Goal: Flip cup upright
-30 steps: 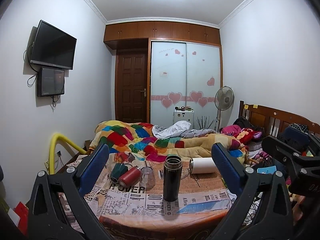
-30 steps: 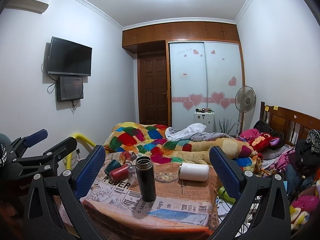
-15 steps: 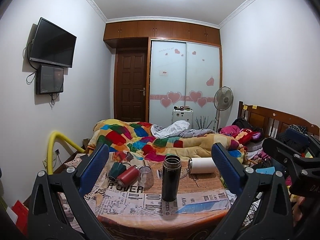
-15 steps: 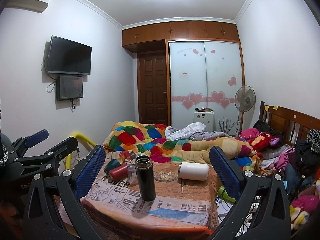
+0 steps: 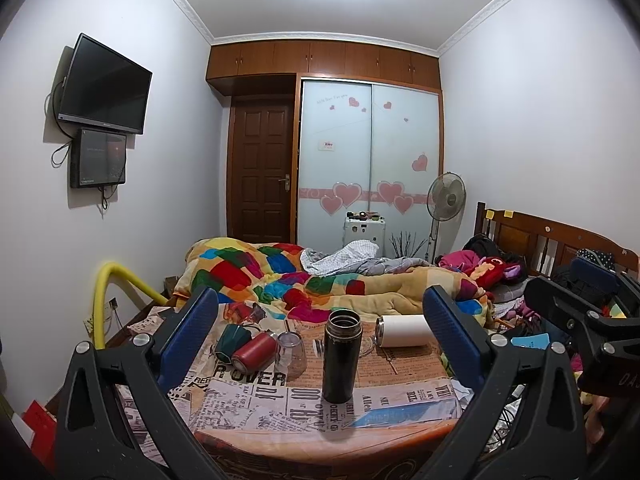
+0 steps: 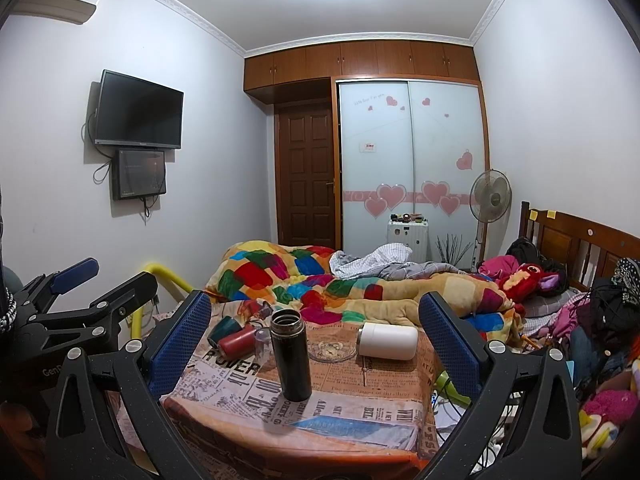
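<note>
On a small table [image 5: 408,396] covered with newspaper stand and lie several cups. A black flask [image 5: 341,356] stands upright near the front, its mouth open. A white cup [image 5: 404,331] lies on its side at the back right. A red cup [image 5: 256,352] and a green cup [image 5: 232,338] lie on their sides at the left. A clear glass [image 5: 291,352] stands mouth down beside them. My left gripper [image 5: 322,316] is open and empty, held back from the table. My right gripper [image 6: 316,316] is open and empty too. In the right wrist view the black flask [image 6: 291,354] and white cup [image 6: 388,341] show.
A glass ashtray [image 6: 332,350] sits between the flask and the white cup. A bed with a colourful quilt [image 5: 280,272] lies right behind the table. A yellow pipe [image 5: 108,292] rises at the left. Clothes and toys [image 6: 600,320] pile up at the right.
Both views have shifted very slightly. The cups and both grippers stand as before.
</note>
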Tool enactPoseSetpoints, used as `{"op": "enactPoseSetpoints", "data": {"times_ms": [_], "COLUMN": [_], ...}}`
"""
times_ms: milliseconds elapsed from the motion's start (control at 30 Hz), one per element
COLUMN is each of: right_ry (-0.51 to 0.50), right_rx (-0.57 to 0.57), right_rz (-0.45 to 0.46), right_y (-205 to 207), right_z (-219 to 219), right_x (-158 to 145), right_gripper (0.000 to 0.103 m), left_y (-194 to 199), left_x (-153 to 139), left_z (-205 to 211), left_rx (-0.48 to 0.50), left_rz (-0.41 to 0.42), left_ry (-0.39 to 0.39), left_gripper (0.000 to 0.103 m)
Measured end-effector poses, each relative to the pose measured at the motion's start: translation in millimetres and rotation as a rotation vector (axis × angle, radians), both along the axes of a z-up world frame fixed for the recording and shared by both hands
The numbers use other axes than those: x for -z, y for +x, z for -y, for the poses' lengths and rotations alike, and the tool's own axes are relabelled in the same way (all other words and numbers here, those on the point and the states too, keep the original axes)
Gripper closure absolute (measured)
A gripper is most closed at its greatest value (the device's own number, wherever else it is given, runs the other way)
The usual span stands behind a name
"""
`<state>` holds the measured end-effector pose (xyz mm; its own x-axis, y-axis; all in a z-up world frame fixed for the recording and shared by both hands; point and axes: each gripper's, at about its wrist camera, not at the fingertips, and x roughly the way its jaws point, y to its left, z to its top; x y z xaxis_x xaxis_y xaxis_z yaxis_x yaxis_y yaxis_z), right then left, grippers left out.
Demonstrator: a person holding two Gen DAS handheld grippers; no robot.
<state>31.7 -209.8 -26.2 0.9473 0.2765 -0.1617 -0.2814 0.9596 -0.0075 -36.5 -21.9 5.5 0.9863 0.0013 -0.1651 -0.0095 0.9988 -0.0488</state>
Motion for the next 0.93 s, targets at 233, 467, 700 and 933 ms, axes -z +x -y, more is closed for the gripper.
{"op": "enactPoseSetpoints", "data": {"times_ms": [233,467,700,933], "right_ry": [0.001,-0.001,-0.001,-0.013], "right_rx": [-0.003,0.000,0.001,-0.006], "right_rz": [-0.001,0.000,-0.003,-0.012], "right_y": [1.0,0.7,0.5,3.4], "right_z": [0.0,-0.4,1.4,-1.1], "right_x": [0.1,-0.7,0.9,3.7], "right_gripper": [0.000,0.000,0.000,0.000], "left_y": [1.5,3.0,4.6,9.1], "left_x": [0.7,1.4,2.1,8.8], "left_z": [1.3,2.5,2.5,-7.4], "left_rx": [0.004,0.009,0.011,0.002], "left_rz": [-0.001,-0.004,-0.008,-0.021], "left_ry": [0.000,-0.001,-0.006,-0.021], "left_gripper": [0.000,0.000,0.000,0.000]}}
